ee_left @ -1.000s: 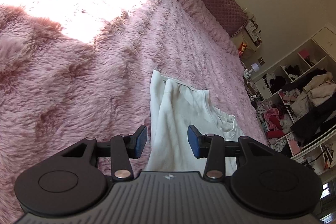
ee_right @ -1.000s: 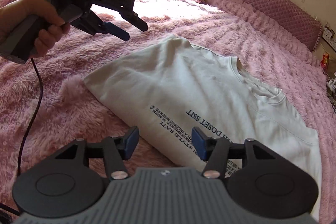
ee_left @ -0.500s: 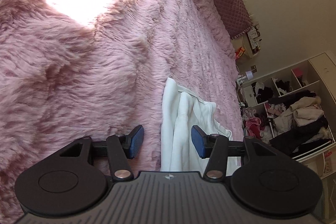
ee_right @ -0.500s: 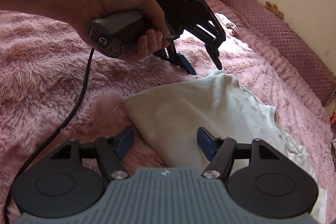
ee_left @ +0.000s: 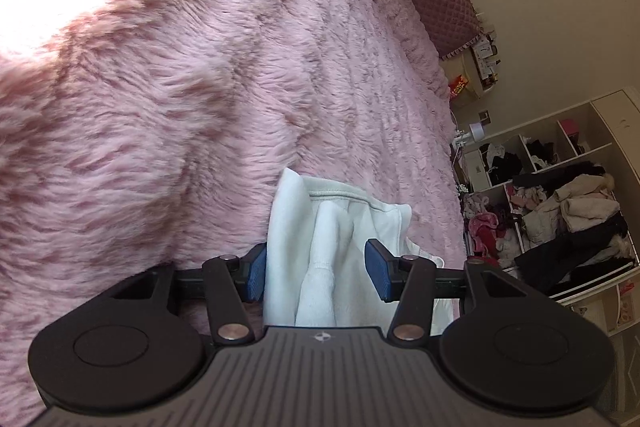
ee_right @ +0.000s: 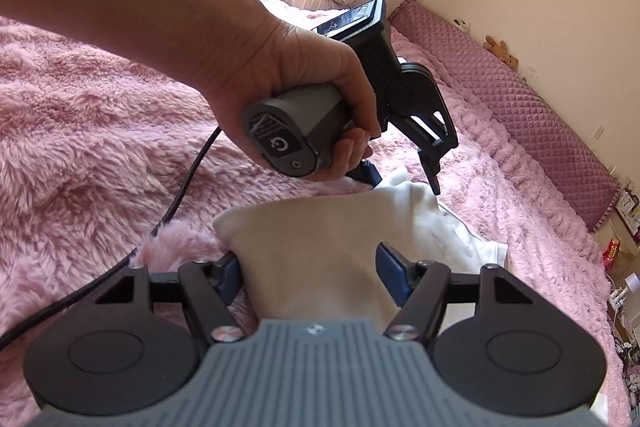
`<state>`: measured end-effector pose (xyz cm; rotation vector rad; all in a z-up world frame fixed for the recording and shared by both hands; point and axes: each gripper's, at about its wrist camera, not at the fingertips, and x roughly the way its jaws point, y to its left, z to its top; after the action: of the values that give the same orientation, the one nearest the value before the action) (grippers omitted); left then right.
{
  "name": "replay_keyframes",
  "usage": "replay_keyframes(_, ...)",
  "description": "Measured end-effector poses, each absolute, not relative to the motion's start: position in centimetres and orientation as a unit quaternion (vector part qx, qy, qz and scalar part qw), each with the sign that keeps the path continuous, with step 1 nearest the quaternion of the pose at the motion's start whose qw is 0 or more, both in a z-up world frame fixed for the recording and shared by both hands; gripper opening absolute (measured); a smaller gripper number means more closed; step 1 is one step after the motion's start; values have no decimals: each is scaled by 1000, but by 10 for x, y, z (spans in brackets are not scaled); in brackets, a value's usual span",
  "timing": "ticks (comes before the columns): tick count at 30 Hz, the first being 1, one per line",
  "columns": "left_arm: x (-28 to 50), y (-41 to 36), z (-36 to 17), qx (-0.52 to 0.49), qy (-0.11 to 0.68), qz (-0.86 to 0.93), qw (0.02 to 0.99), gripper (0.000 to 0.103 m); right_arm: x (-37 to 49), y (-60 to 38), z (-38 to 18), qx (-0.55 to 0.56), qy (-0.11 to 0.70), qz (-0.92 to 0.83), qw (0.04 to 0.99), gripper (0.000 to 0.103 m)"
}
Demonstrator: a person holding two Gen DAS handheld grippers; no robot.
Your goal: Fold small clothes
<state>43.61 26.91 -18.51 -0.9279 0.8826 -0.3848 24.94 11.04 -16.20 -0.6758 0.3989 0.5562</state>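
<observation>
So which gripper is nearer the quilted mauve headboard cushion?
Left gripper: at the white shirt's far edge, toward the cushion. Right gripper straddles the near edge.

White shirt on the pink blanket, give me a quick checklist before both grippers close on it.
1. Left gripper open: ok.
2. Right gripper open: ok.
3. White shirt edge between the left gripper's pads: ok.
4. Shirt fabric between the right gripper's pads: ok.
5. Pink blanket fur clear of both grips: cannot tell.
6. Black cable off the shirt: ok.
</observation>
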Motion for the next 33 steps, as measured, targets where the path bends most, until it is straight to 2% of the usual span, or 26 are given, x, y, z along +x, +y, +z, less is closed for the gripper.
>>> replay_keyframes(3, 439, 261, -183, -406, 409, -182, 796, 57, 251, 111, -163, -325, 189, 270, 887, 60)
replay_keyframes(4, 439, 260, -182, -402, 409, -184, 798, 55, 251, 110, -163, -325, 188, 274, 885, 50)
replay_keyframes(7, 436, 259, -183, -397, 411, -179, 801, 47, 243, 109, -161, -321, 186, 280, 886, 30)
replay_keyframes(12, 431, 265, -183, -408, 415, -157, 798, 25, 235, 110, -158, -320, 176, 283, 887, 10)
replay_keyframes(13, 431, 266, -183, -406, 416, -155, 799, 24, 235, 110, -157, -319, 175, 284, 887, 6)
replay_keyframes(18, 431, 261, -177, -397, 415, -148, 805, 18, 231, 107, -155, -316, 165, 279, 892, 3)
replay_keyframes(19, 431, 261, -175, -397, 414, -147, 806, 18, 230, 106, -154, -312, 171, 283, 891, 0)
replay_keyframes(24, 428, 258, -163, -403, 404, -149, 807, 17, 227, 99, -150, -289, 156, 270, 905, 0)
replay_keyframes(33, 430, 221, -106, -370, 399, -156, 824, 15, 220, 54, -115, -218, 152, 227, 937, 0)
